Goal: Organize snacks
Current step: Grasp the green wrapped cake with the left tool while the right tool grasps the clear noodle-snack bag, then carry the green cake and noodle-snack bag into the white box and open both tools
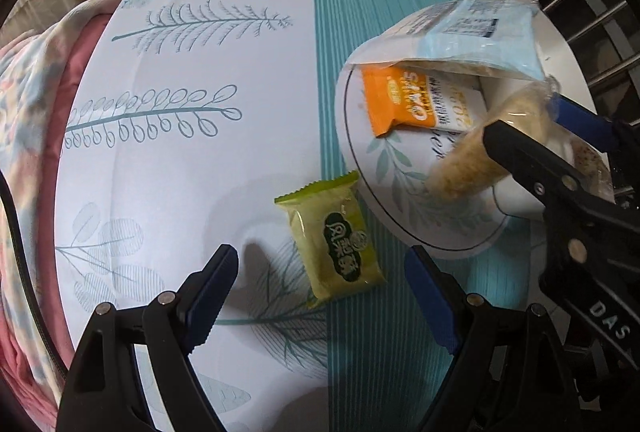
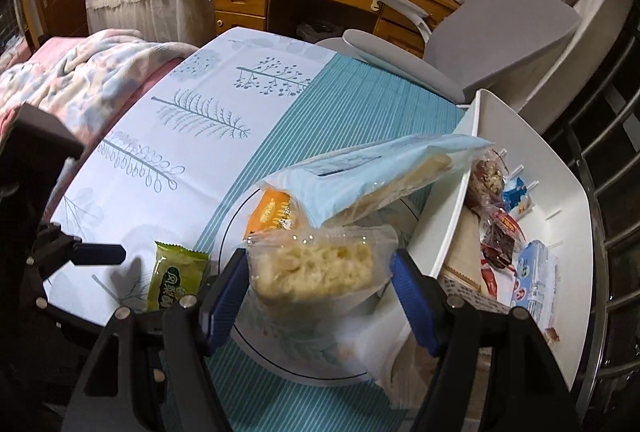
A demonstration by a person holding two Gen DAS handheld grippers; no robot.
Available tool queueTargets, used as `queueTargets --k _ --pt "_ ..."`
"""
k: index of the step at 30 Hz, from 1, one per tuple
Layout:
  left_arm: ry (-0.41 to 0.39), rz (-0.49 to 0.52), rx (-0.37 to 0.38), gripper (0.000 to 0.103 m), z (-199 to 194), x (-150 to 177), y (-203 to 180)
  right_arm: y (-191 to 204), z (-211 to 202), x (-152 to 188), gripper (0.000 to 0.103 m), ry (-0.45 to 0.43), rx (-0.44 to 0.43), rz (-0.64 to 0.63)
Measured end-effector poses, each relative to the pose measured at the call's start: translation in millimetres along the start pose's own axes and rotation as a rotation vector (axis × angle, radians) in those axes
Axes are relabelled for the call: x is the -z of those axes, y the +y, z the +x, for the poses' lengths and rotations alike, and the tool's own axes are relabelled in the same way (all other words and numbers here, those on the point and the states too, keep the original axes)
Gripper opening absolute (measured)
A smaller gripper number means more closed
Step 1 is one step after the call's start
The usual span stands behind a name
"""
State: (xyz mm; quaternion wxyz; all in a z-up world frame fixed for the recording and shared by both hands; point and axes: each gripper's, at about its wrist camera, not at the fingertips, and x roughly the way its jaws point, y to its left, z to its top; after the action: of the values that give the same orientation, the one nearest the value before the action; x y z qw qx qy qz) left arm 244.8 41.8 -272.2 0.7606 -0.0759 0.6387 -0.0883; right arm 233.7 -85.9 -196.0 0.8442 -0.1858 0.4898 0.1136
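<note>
Hovering over the green packet (image 1: 331, 239), the left gripper (image 1: 320, 286) has its jaws wide apart and nothing between the pads. The packet lies flat on the bench (image 1: 192, 168), straddling the line where white leaf print meets teal stripes. It sits just ahead of the jaws and between their lines. Its long axis runs roughly away from the gripper, tilted a little, so the jaws would close across its short width. That looks like a fair line for a pinch.

Over on the plate (image 1: 404, 228), the right gripper (image 2: 318, 298) has a clear noodle pack (image 2: 316, 264) between its blue pads. The pads seem to touch the wrapper on both sides, so I read it as gripped, though the film is loose. An orange packet (image 1: 394, 98) and a pale blue bag (image 1: 472, 32) also rest on the plate.

For the green packet the left hand is plainly nearer. The plate's rim is just beside the packet's far corner, and the right gripper's arm crosses close on that side. Open bench lies to the packet's other side, toward the blanket (image 1: 36, 120). A white tray (image 2: 532, 168) with more snacks sits beyond the plate.
</note>
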Motion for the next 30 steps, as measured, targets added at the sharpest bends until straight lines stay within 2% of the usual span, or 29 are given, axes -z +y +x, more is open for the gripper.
queueTargets --k 2,4,11,13,15,17,20,24,30 --pt "0.006 -0.003 -0.012 0.083 4.2 -3.0 0.6 -1.6 0.0 -0.1 0.07 -0.002 -0.006 0.004" --pt "0.012 -0.002 -0.023 0.079 8.6 -6.3 -1.9 -2.8 0.0 -0.8 0.064 0.001 -0.013 0.008" --pt "0.013 -0.005 -0.037 0.067 12.9 -10.5 -2.1 -11.7 -5.5 1.0 0.063 -0.001 -0.038 0.05" --pt "0.012 -0.008 -0.018 0.058 12.1 -9.9 -3.2 -15.3 -10.0 1.0 0.063 -0.01 -0.045 0.065" --pt "0.01 -0.015 0.013 0.04 6.2 -4.9 -2.1 -18.3 -15.7 1.2 0.063 -0.024 -0.053 0.077" --pt "0.006 -0.011 0.01 0.035 6.7 -3.0 -8.8 -21.4 -21.7 1.6 0.063 -0.04 -0.065 0.086" --pt "0.004 -0.012 -0.004 0.034 6.3 -1.7 -12.6 -26.1 -32.7 2.7 0.063 -0.069 -0.088 0.099" --pt "-0.02 -0.051 -0.002 0.011 -1.0 -1.5 -11.7 -33.0 -51.4 4.2 0.063 -0.125 -0.124 0.106" --pt "-0.027 -0.181 0.028 0.009 -6.4 2.2 8.4 -46.3 -79.1 2.7 0.062 -0.204 -0.15 0.093"
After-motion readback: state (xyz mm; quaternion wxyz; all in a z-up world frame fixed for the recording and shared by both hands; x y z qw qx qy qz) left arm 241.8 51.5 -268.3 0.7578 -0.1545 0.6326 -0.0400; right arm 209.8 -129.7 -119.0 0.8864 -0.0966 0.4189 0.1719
